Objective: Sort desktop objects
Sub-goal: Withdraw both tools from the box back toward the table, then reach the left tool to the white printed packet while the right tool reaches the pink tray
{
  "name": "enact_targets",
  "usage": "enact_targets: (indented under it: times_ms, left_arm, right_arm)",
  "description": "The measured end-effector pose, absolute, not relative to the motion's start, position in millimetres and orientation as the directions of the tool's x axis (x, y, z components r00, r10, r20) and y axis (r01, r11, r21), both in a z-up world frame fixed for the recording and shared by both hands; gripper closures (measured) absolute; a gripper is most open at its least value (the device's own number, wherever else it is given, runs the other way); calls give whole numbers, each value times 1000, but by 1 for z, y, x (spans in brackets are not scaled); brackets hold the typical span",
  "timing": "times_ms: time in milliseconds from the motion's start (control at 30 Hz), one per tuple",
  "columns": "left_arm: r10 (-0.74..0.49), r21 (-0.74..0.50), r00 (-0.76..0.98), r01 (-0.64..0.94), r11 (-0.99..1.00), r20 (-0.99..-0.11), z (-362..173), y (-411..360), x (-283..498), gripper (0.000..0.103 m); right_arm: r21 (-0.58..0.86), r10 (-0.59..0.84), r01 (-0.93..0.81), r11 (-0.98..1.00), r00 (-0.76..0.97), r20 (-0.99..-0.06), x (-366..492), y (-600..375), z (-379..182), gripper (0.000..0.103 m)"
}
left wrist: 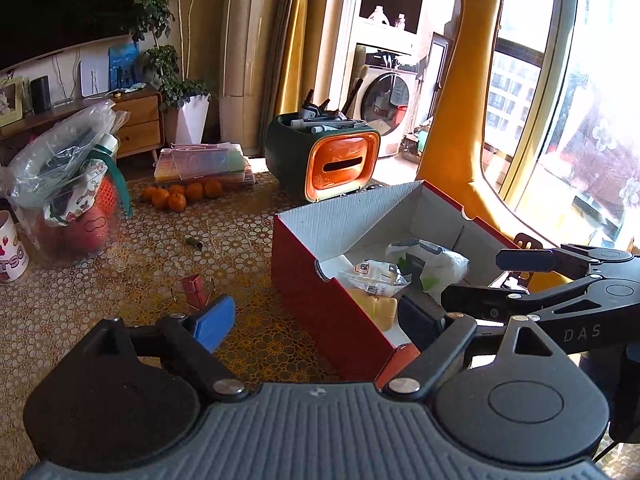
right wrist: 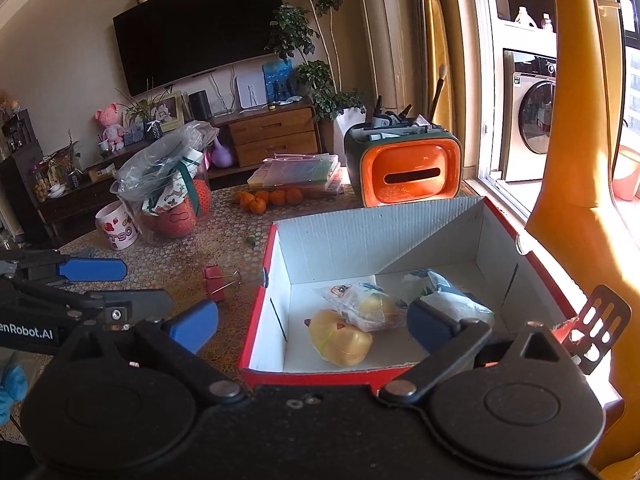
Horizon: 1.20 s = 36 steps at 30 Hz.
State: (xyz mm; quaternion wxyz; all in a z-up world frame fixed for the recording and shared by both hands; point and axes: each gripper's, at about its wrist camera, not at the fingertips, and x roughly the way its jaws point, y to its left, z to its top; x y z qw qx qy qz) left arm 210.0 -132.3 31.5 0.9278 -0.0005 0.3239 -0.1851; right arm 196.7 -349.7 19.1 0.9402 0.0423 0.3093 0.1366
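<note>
Both grippers — left gripper [left wrist: 316, 320], right gripper [right wrist: 314, 322] — hover with jaws open and empty; reaching for the red binder clip [right wrist: 214, 282] risks bumping the red box [right wrist: 256, 308] beside it.

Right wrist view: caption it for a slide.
Open right hand-held gripper hovers over a red box holding snack packets; a red binder clip lies outside on the table.

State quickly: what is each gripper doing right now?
Left gripper: open, holding nothing, beside the red box.
Right gripper: open, holding nothing, over the red box.
</note>
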Motion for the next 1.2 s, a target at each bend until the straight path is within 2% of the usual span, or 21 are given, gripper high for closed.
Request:
enact_targets:
  times_ms: [267,333,1200]
  left_arm:
    - [-290,-128,756,267,955,-586,28,-82,189,14]
    - [-274,-125,766,249,960,-582,28,-71,184,0]
    - [-145,-109,804,100,989,-577,-15,44,114,0]
  right_arm:
    - [132,303,-279,951,767,-565,176,-312,16,1]
    - [127,308,-287,949,764,-567,172,-301,15,1]
    - [82,368,-398,914,727,-579,149,-187,1,1]
